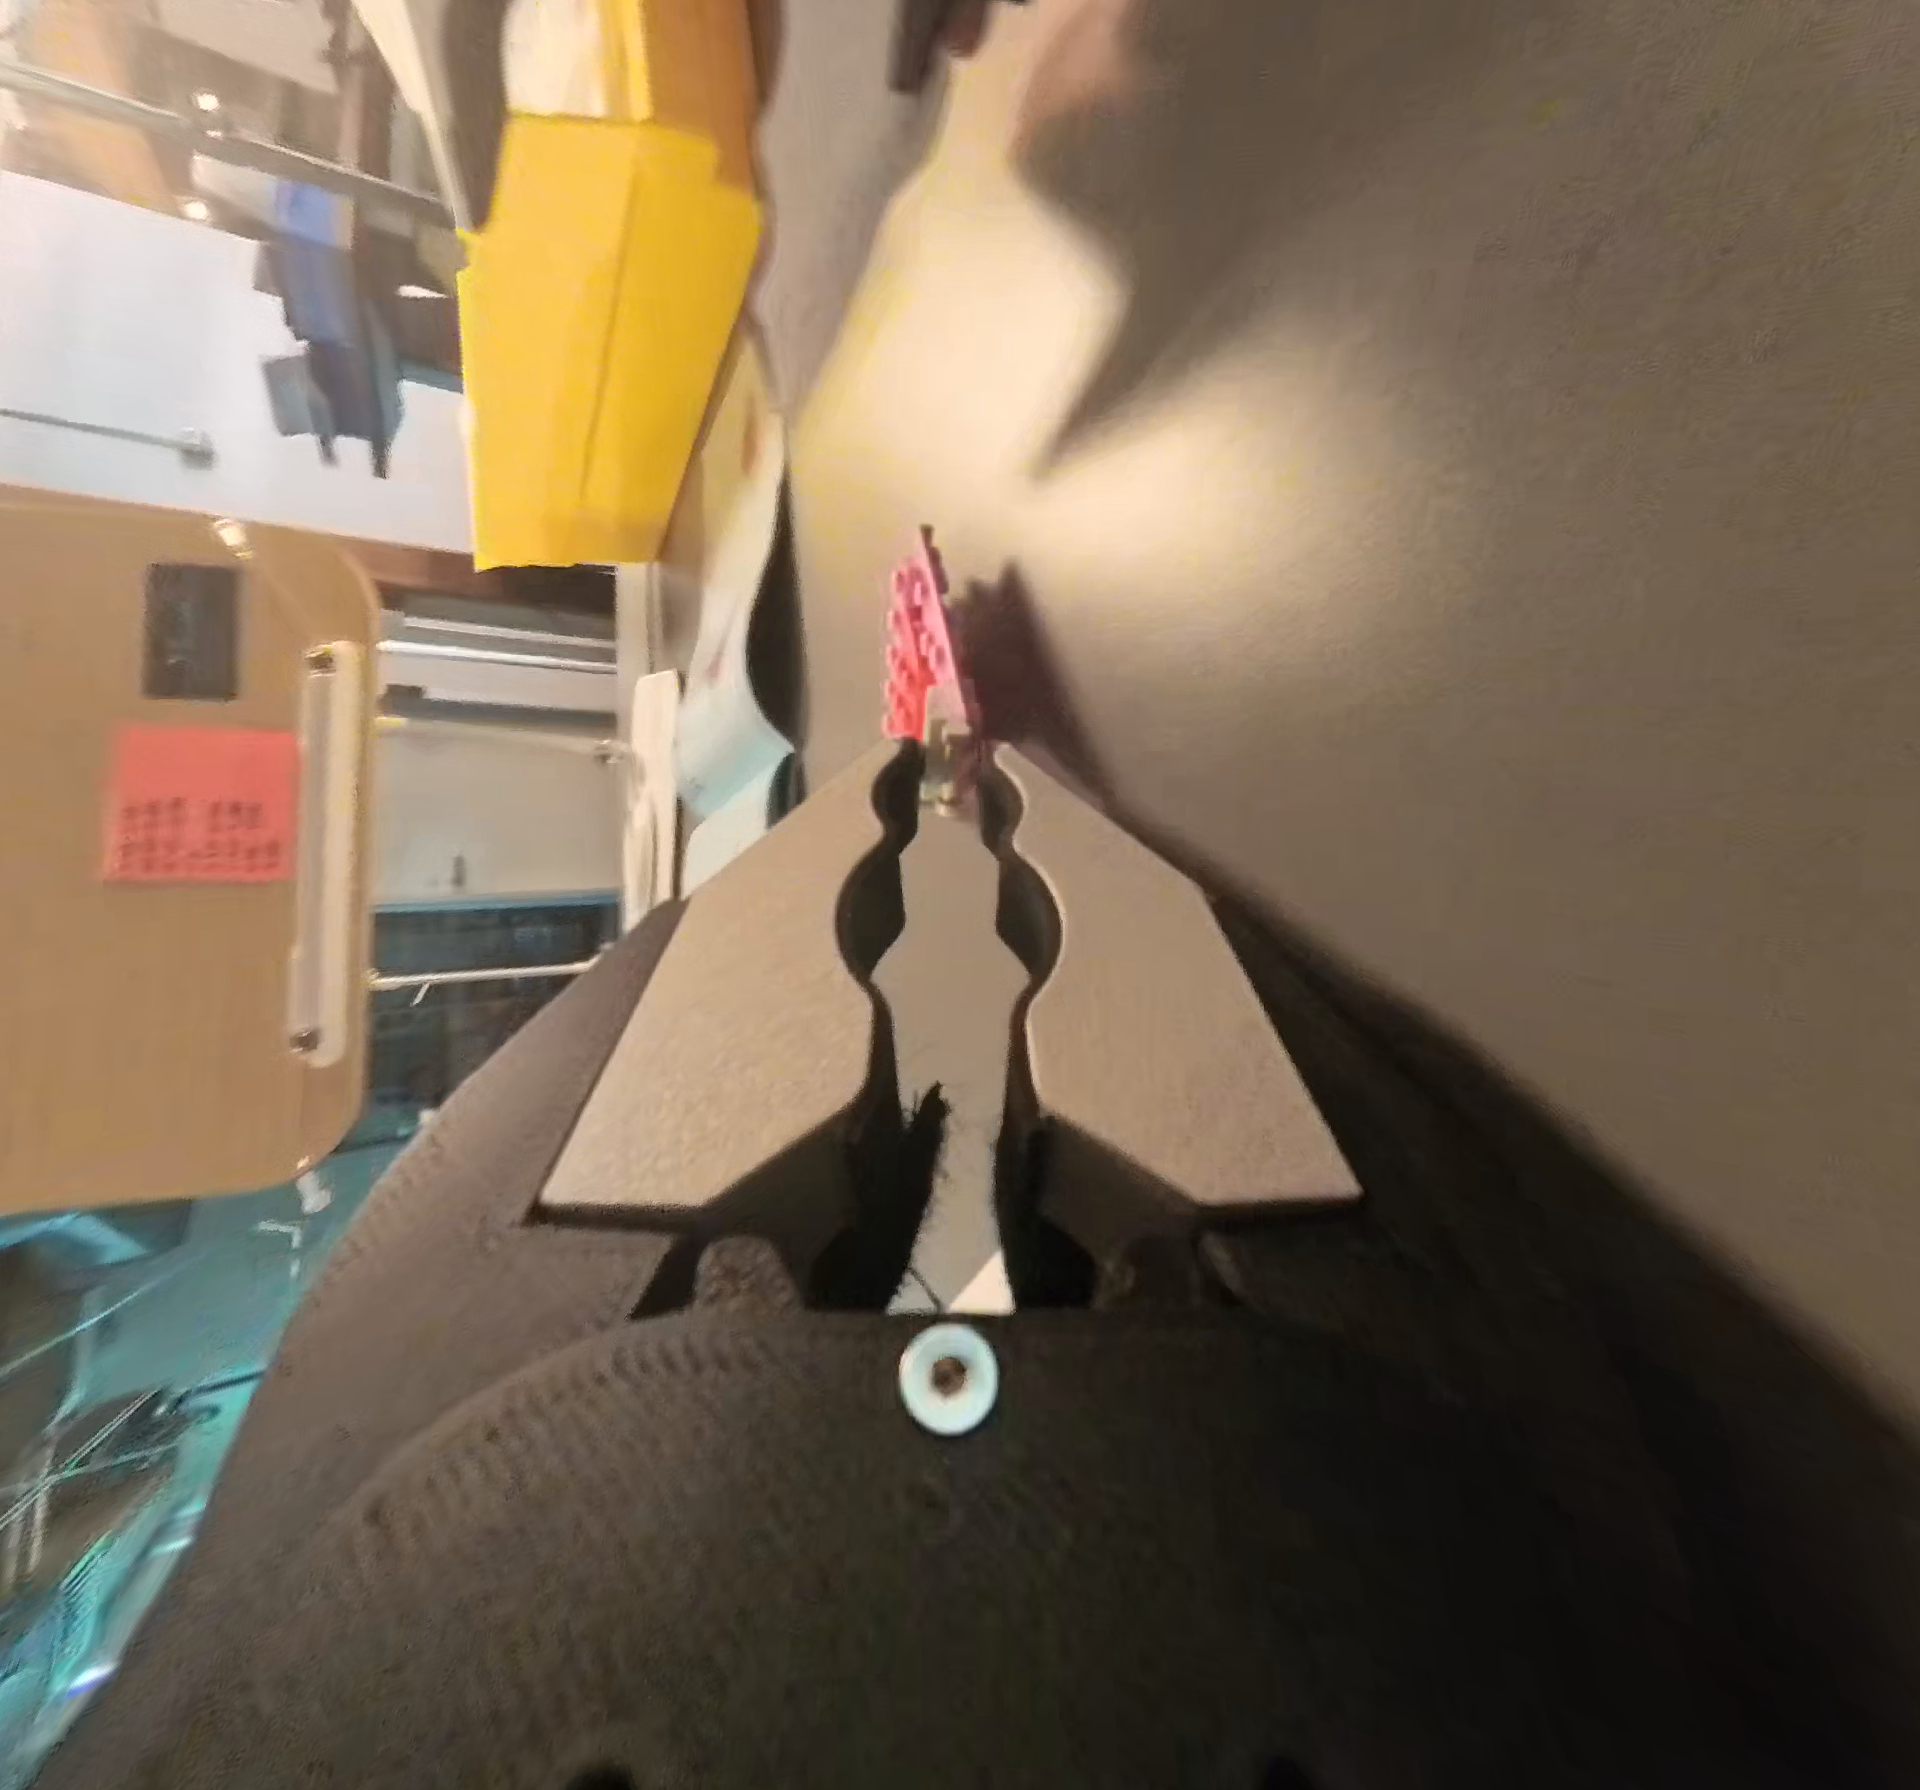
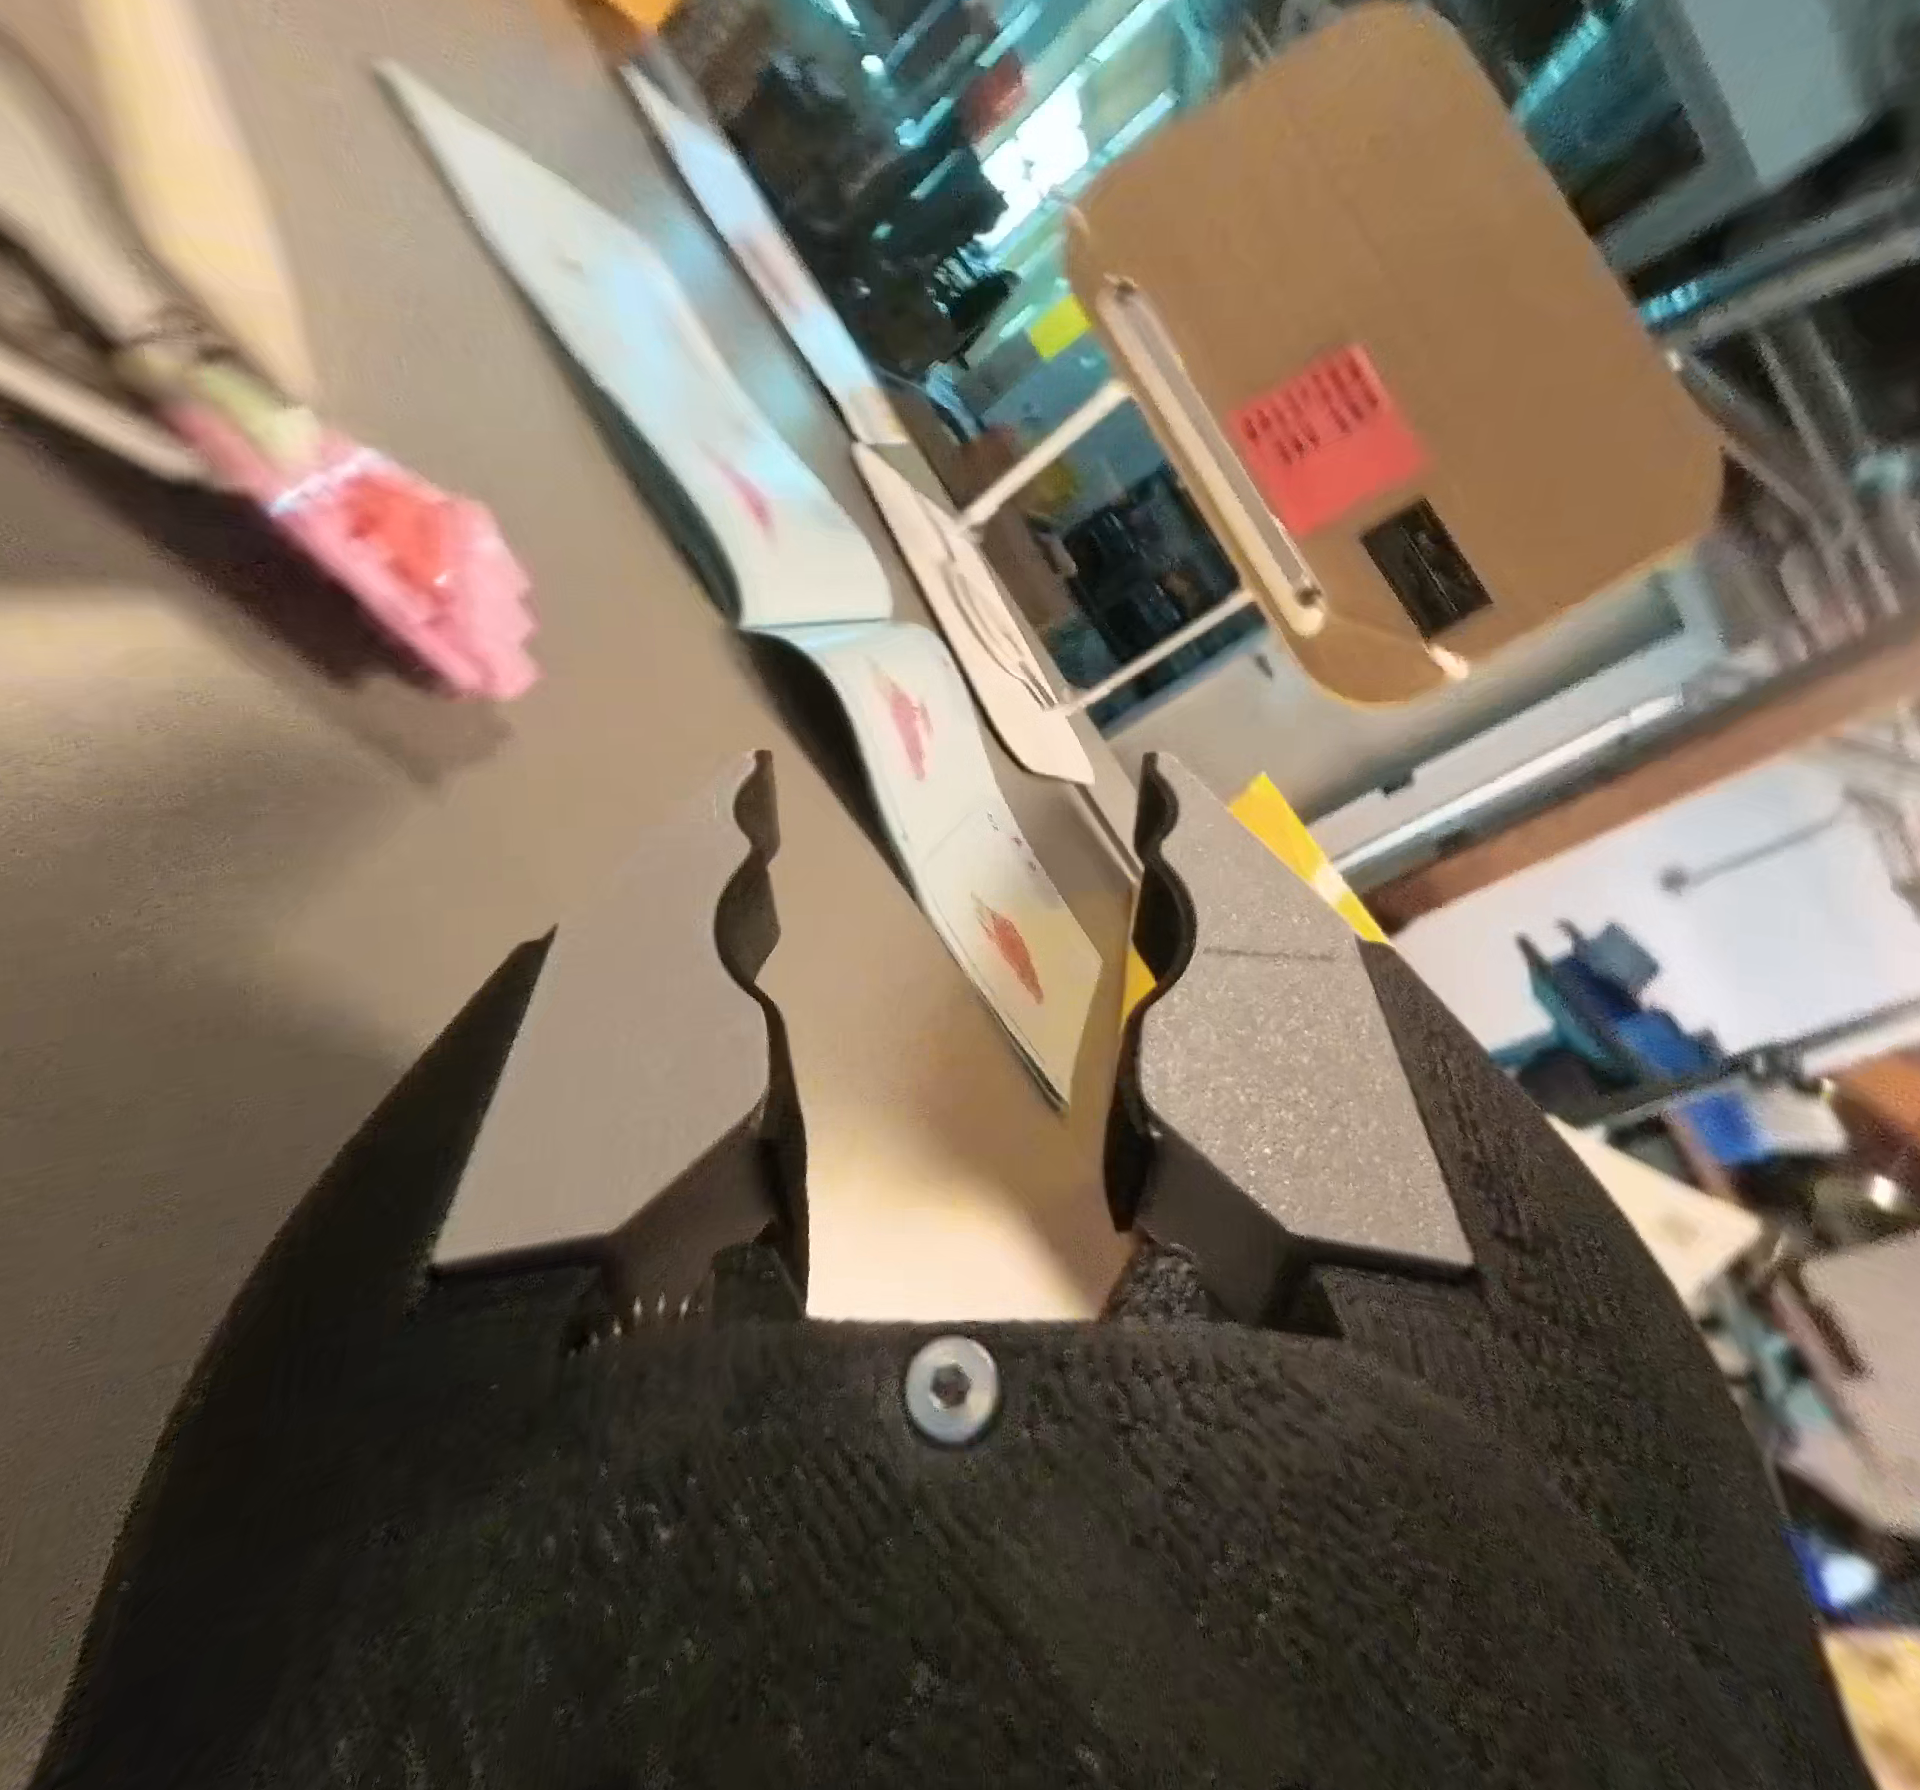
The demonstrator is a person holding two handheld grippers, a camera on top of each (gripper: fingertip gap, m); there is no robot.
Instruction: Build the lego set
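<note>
Pinching a pink plate (image 1: 920,644) at 12 o'clock, left gripper (image 1: 948,764), right gripper (image 2: 951,774) agape, bare, booklet (image 2: 914,732) only in its view, plate at 10 o'clock.

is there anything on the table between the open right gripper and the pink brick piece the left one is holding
Nothing visible. Bare grey table lies between the open right gripper and the pink brick piece. The open booklet lies off to the side, nearer the table's edge.

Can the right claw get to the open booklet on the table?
Probably yes. The right claw is open with nothing between its fingers, and the open booklet lies just ahead on the grey table, with nothing in between. The pink brick piece sits off to the side.
</note>
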